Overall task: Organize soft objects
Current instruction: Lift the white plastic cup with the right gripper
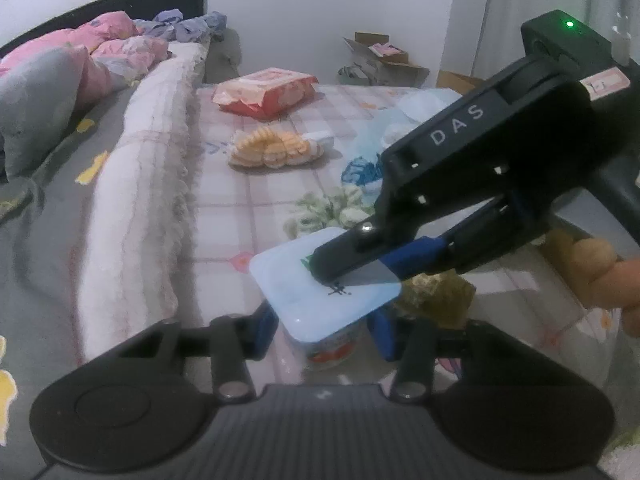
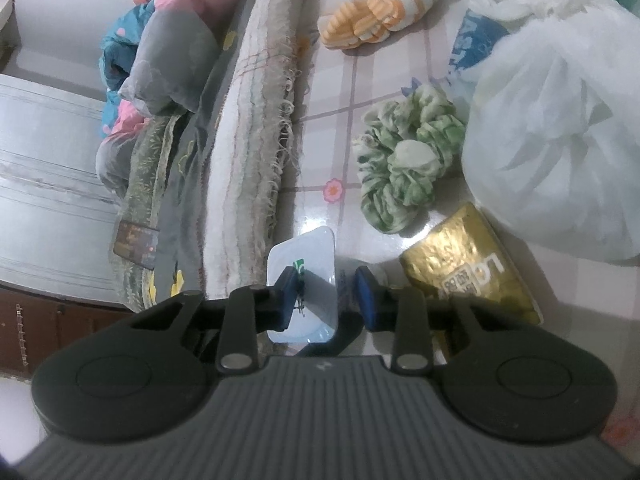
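Observation:
A small tub with a red label (image 1: 332, 350) stands on the checked tabletop (image 1: 256, 208) under a pale blue square lid (image 1: 296, 280). My left gripper (image 1: 323, 334) has its blue pads close against the tub's two sides, under the lid's overhang. My right gripper (image 1: 360, 276) reaches in from the right. One of its fingers lies on top of the lid and the other is at the lid's right edge. In the right wrist view the lid (image 2: 316, 256) sits between the right gripper's (image 2: 327, 300) pads. A green-white scrunchie (image 2: 404, 168) and an orange-white one (image 2: 372, 20) lie farther back.
A gold box (image 2: 468, 264) sits just right of the tub, with a large white plastic bag (image 2: 560, 152) beyond it. A red-pink pack (image 1: 264, 94) lies at the table's far end. A fringed pale blanket (image 1: 140, 200) and heaped bedding (image 1: 60, 80) run along the left. A tan plush (image 1: 588, 264) is at the right.

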Tool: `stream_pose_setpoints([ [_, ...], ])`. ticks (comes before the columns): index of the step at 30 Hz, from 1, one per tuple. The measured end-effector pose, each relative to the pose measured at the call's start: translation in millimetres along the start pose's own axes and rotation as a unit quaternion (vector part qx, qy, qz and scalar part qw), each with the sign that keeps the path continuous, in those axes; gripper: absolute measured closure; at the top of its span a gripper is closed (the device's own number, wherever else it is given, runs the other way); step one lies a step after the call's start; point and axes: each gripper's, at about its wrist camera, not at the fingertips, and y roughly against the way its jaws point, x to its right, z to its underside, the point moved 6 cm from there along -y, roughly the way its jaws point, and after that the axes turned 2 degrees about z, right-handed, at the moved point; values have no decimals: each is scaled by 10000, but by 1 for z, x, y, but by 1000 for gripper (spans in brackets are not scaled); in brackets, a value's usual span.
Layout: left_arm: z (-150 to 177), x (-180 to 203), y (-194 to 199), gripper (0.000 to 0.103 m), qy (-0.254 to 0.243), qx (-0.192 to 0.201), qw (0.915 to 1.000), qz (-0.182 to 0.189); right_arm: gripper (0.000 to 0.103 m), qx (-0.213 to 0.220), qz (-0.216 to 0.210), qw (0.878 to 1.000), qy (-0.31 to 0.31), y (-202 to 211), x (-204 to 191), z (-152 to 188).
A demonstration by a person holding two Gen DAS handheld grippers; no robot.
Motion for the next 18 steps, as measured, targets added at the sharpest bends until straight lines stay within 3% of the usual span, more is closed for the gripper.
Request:
stream_pose_setpoints([
  [5, -24, -1, 11, 53, 46, 135, 9998, -114, 73, 77, -180, 9998, 63, 9, -12, -13],
  [11, -74, 12, 25, 53, -175, 468, 9986, -188, 73, 458, -428, 9976, 279, 46, -34, -43],
  [18, -147, 77, 34, 53, -751, 955, 9923, 251, 73, 1303, -386, 9898, 419, 144, -34, -76],
])
